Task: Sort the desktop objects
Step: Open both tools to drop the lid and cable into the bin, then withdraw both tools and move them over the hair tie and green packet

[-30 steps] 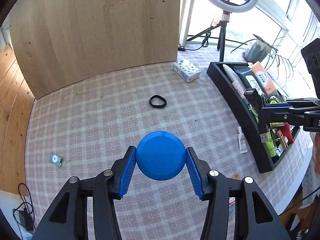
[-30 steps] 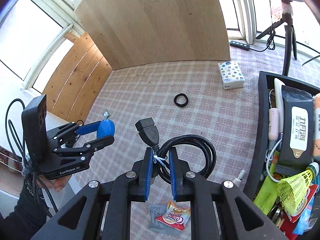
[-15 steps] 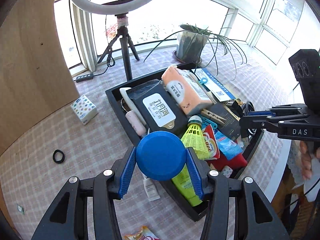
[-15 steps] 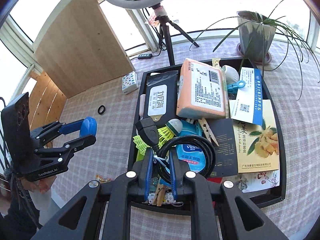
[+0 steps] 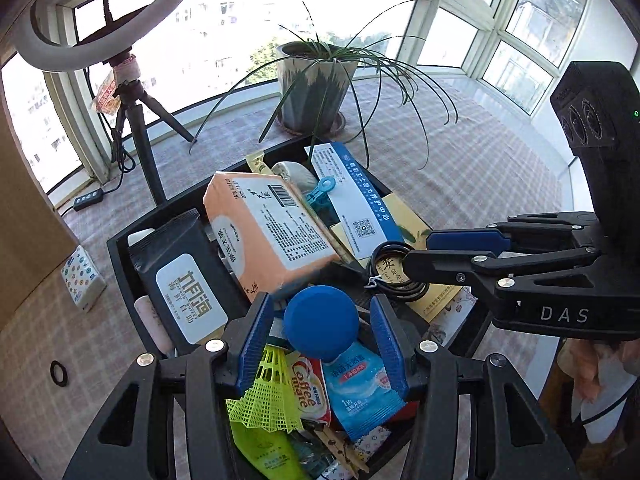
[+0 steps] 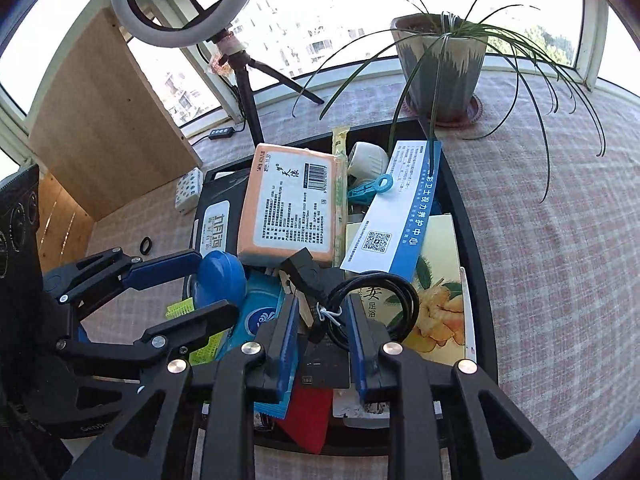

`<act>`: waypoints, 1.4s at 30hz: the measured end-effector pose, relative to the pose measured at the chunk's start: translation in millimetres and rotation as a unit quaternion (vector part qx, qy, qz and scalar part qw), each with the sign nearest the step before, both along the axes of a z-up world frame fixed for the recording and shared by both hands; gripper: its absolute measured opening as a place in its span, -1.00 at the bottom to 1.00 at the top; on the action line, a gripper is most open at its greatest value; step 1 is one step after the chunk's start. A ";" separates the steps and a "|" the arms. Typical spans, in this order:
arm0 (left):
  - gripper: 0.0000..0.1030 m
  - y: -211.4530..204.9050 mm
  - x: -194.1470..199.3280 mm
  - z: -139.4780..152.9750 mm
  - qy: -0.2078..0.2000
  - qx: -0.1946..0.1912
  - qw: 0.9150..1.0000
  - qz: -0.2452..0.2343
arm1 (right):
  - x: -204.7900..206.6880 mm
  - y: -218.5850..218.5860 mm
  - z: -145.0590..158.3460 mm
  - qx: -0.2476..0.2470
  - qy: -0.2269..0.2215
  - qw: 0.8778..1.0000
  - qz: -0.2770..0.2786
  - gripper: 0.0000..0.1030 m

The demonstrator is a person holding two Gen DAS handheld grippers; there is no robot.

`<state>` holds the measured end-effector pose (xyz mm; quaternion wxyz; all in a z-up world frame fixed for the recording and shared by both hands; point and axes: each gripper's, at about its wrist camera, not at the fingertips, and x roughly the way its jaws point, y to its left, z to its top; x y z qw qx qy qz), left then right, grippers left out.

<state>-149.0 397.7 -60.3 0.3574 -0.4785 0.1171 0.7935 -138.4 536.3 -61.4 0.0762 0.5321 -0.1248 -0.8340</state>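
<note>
- My right gripper (image 6: 322, 316) is over the black tray (image 6: 466, 236); its jaws are opening, and the coiled black cable (image 6: 376, 304) sits between them with the pads drawing clear of it.
- My left gripper (image 5: 320, 330) stands wide over the near end of the same tray. The blue round lid (image 5: 320, 328) sits between its pads; the gaps on both sides suggest it is loose or only lightly held.
- Below lie a green shuttlecock (image 5: 266, 400), sachets, an orange tissue pack (image 5: 264, 232) and a black wipes pack (image 5: 184, 292).
- Procedure: I let each item settle inside the rim, open fully, then lift straight up so the cable's twist tie does not snag a pad.
- A black hair ring (image 5: 59, 373) and a small patterned tissue pack (image 5: 82, 278) lie on the tablecloth outside the tray.
</note>
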 end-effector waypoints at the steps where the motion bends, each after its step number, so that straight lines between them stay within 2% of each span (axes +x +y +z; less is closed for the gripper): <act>1: 0.05 -2.7 -1.8 0.1 0.001 -0.001 1.000 0.003 | -1.1 1.9 1.7 -0.004 0.004 1.000 -0.001 -0.43; 6: 0.05 -30.0 -10.1 6.9 0.012 -0.002 0.999 0.030 | -7.1 2.2 7.5 -0.017 0.011 1.000 -0.001 -0.42; 11: 0.05 -75.1 -17.8 11.7 0.020 -0.009 0.998 0.060 | -11.7 -16.5 10.6 -0.021 0.012 1.000 0.014 -0.41; 17: 0.05 -153.5 -29.5 3.9 0.015 -0.029 0.993 0.116 | -17.7 -60.4 16.2 -0.017 0.012 0.999 0.048 -0.29; 22: 0.05 -243.1 -38.9 -9.5 0.000 -0.041 0.983 0.179 | -26.9 -112.1 22.7 -0.006 0.014 0.996 0.085 -0.29; 26: 0.05 -323.4 -44.7 -23.0 -0.015 -0.056 0.969 0.240 | -38.8 -161.0 23.4 0.003 0.007 0.993 0.115 -0.29; 34: 0.05 -472.2 -56.0 -51.8 -0.056 -0.079 0.933 0.347 | -78.8 -270.7 4.4 0.006 -0.021 0.982 0.187 -0.29; 39: 0.05 -535.8 -65.9 -70.3 -0.084 -0.070 0.912 0.396 | -111.1 -332.0 -25.2 0.006 -0.058 0.973 0.223 -0.29; 42: 0.05 -559.7 -75.6 -83.6 -0.101 -0.067 0.900 0.419 | -131.0 -362.9 -43.4 0.024 -0.075 0.968 0.239 -0.30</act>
